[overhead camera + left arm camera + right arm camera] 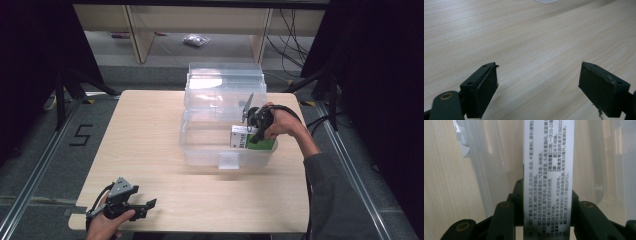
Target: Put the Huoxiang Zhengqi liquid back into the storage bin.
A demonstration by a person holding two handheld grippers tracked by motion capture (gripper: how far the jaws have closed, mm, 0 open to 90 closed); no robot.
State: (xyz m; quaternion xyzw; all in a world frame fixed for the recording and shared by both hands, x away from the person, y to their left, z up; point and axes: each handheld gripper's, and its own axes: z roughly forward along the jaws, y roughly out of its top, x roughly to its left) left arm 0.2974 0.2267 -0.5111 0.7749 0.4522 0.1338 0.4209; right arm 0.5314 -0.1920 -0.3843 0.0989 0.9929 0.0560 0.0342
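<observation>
The right hand-held gripper clamps a white-and-green printed carton inside the clear plastic bin, while the left hand-held gripper rests wide open on the pale wooden desk.

Wooden table with clear bin

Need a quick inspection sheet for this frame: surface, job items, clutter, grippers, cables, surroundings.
Surface: light wooden table, bare wood under the left gripper.
Job's things: clear plastic bin, lid up behind it; white and green box inside the bin.
Clutter: nothing seen on the table.
Grippers: left gripper jaws apart, holding nothing; right gripper clamped on the box.
Cables: black cables on the floor beyond.
Surroundings: wooden frame, plastic bag, floor mark "5".
</observation>
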